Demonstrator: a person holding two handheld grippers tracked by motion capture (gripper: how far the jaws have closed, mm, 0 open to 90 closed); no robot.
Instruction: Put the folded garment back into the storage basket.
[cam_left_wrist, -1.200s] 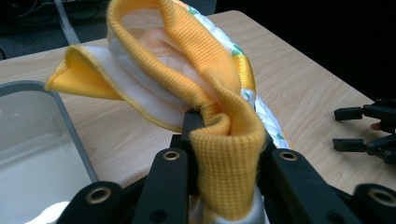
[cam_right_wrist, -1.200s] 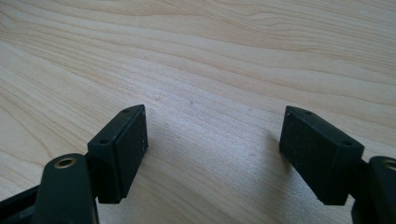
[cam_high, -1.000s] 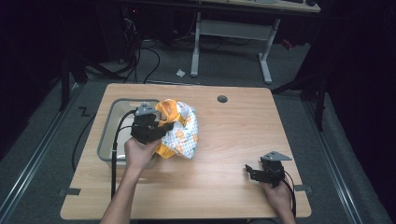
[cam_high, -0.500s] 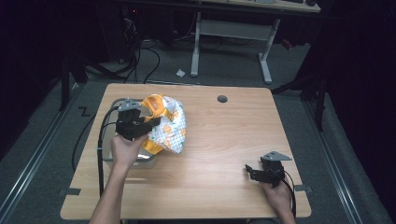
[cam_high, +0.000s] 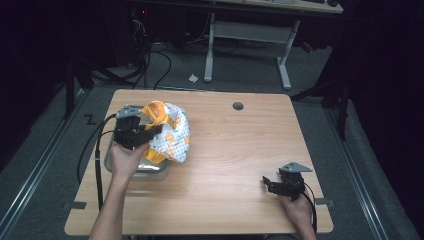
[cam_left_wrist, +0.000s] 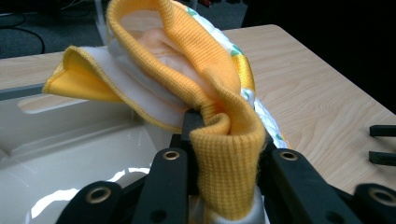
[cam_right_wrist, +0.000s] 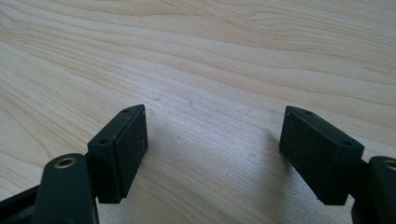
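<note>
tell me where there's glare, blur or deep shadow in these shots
High view: the table is lit, the room around it falls into near black. Left gripper view: white glare patches on the tray; the yellow cloth in the jaws is sharp, the table's far end is soft. Right gripper view: wood grain crisp, soft shadows beside the jaws.

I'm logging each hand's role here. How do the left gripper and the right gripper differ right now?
The left gripper is shut on the orange-trimmed cloth; the right gripper has its jaws wide open with nothing between them. The left gripper is by the pale tray at the table's left side; the right gripper sits low over bare wood near the right front corner. Both are black, two-jawed and hand-held.
</note>
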